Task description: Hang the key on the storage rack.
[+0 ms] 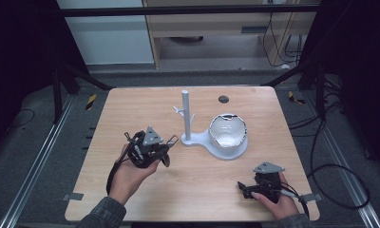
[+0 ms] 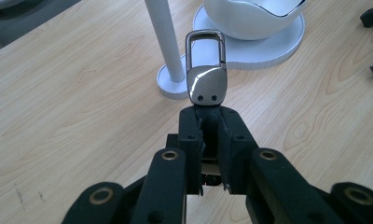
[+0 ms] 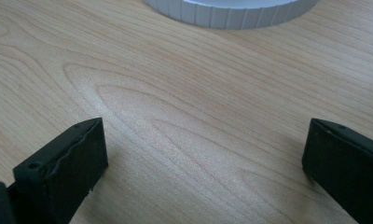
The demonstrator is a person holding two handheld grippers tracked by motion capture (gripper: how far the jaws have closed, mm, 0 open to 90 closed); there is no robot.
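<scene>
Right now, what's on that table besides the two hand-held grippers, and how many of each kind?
White stand with post and pegs: 1
White bowl on the stand's base: 1
Metal key clip, clamped in the left gripper: 1
Black round grommet in the tabletop: 1
Total: 4

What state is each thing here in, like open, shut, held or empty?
Left gripper: shut on the keychain strap.
Keychain: held, its metal clasp closed, above the table.
Right gripper: open, empty, low over the table.
White stand: upright, pegs bare.
Bowl: upright on the stand's base, looks empty.

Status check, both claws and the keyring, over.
Left claw shut on shiny metal keyring clasp. Right claw open, empty. White peg stand ahead, unobstructed.
</scene>
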